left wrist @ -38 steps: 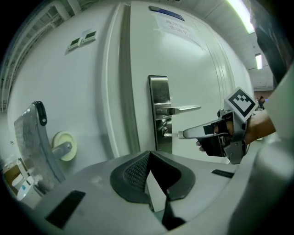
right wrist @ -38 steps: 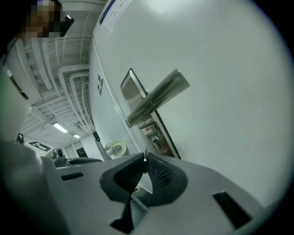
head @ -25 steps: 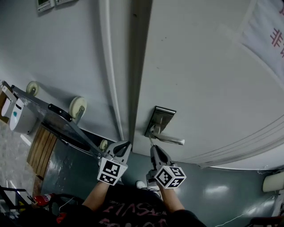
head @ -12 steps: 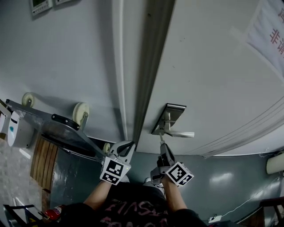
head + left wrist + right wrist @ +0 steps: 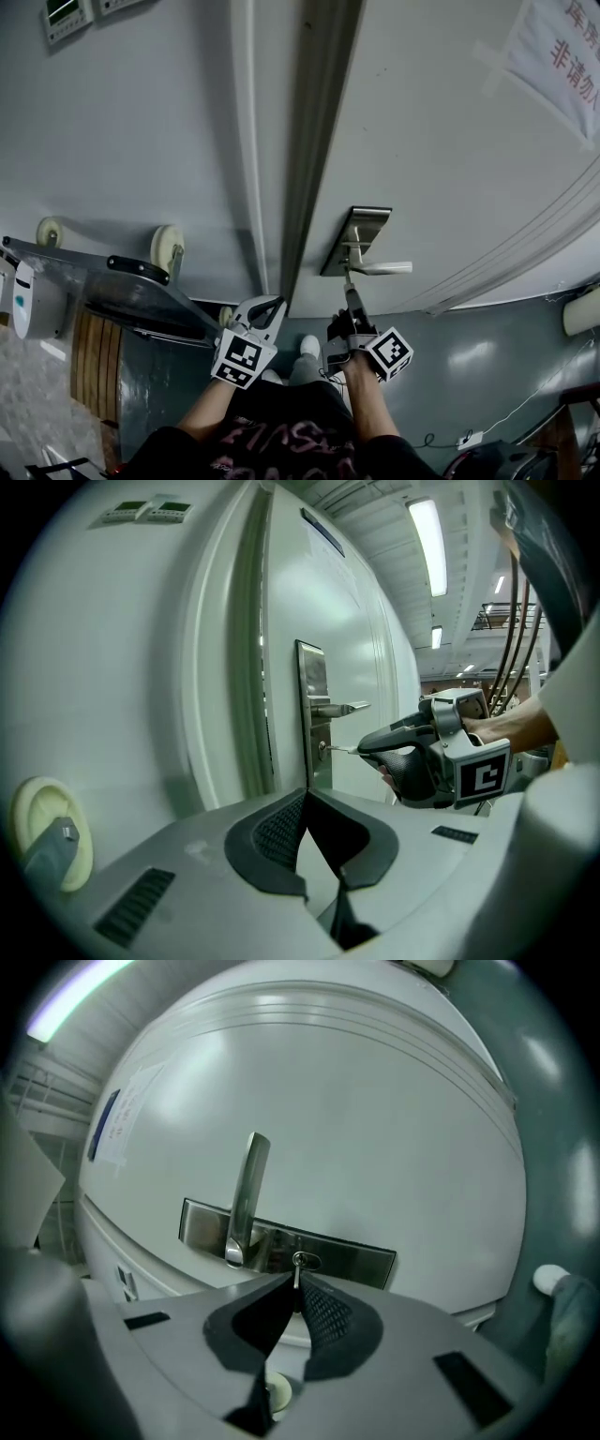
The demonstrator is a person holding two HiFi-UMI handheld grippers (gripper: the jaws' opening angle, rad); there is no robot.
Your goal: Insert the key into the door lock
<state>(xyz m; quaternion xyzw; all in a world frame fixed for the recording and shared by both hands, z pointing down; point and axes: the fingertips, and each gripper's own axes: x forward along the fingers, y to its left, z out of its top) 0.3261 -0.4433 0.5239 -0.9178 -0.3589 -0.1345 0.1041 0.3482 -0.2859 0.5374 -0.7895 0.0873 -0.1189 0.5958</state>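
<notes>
A steel lock plate (image 5: 357, 238) with a lever handle (image 5: 382, 268) is fixed on the white door (image 5: 441, 141). My right gripper (image 5: 350, 299) is shut on a small silver key (image 5: 297, 1276) and points up at the plate just below the lever. In the left gripper view the key (image 5: 343, 750) spans from my right gripper (image 5: 367, 749) to the keyhole (image 5: 322, 747). Its tip meets the keyhole (image 5: 302, 1261); how deep it sits is not visible. My left gripper (image 5: 269, 306) is shut on nothing, to the left by the door's edge (image 5: 306, 795).
The dark door gap and white frame (image 5: 314, 141) run up left of the lock. A metal cart (image 5: 131, 286) with pale wheels (image 5: 167, 246) leans against the wall on the left. A paper notice (image 5: 561, 47) hangs on the door's upper right. A cable (image 5: 441, 439) lies on the grey floor.
My right gripper has risen toward the lock plate, and the key tip now reaches the keyhole under the lever. The left gripper stays beside the door edge.
</notes>
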